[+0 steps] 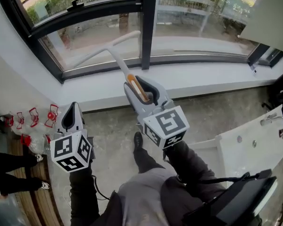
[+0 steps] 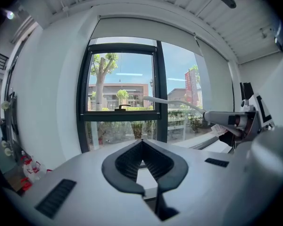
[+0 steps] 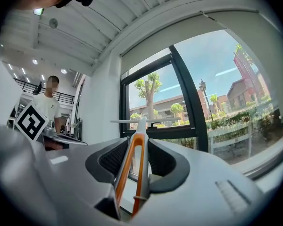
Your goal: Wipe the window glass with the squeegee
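Daylight through the window (image 1: 99, 29) gives you a bright, even head view; the sill (image 1: 203, 76) glares near white across the middle, and the floor (image 1: 108, 121) below carries only soft shadow. Both your gripper views bend hard at the edges and fall to black corners (wide-angle lens). Close to the lens, the squeegee (image 3: 125, 166) handle and the right gripper (image 3: 137, 140) body look soft, while the window frame is sharp. A ceiling lamp (image 2: 8, 14) glints at upper left.

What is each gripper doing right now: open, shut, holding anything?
Left gripper: shut, nothing between the jaws.
Right gripper: shut on the white squeegee with an orange handle.
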`<state>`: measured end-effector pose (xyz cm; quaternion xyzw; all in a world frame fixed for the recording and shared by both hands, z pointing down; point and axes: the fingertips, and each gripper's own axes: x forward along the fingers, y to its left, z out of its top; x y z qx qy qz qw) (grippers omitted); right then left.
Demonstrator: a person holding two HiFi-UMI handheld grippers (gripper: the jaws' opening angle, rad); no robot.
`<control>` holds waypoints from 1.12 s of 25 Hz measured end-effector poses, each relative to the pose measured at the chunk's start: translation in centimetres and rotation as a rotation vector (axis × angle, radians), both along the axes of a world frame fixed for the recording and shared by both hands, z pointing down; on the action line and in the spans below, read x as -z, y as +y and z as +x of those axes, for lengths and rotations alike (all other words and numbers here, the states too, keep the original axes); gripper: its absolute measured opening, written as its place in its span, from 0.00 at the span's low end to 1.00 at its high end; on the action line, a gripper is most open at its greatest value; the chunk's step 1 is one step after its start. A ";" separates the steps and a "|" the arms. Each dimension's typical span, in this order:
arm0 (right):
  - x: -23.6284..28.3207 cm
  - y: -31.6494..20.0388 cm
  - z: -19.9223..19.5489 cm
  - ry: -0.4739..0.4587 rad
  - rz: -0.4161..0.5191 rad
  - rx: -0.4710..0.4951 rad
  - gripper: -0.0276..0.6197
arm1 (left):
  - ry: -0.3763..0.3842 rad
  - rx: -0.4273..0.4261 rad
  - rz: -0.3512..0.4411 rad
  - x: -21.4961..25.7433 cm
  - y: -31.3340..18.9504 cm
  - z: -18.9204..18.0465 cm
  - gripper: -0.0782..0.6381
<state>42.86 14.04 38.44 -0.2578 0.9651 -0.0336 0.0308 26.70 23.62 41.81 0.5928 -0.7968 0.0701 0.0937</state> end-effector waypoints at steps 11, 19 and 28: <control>3.7 -16.0 -9.0 -0.048 0.029 -0.062 0.24 | 0.017 -0.035 0.046 3.2 -18.2 -10.3 0.11; 7.2 -23.3 -16.6 -0.059 0.102 -0.093 0.24 | -0.016 -0.099 0.106 7.5 -27.3 -17.0 0.11; 10.7 -30.5 -26.0 -0.117 0.153 -0.232 0.24 | -0.048 -0.250 0.158 9.9 -36.8 -25.6 0.11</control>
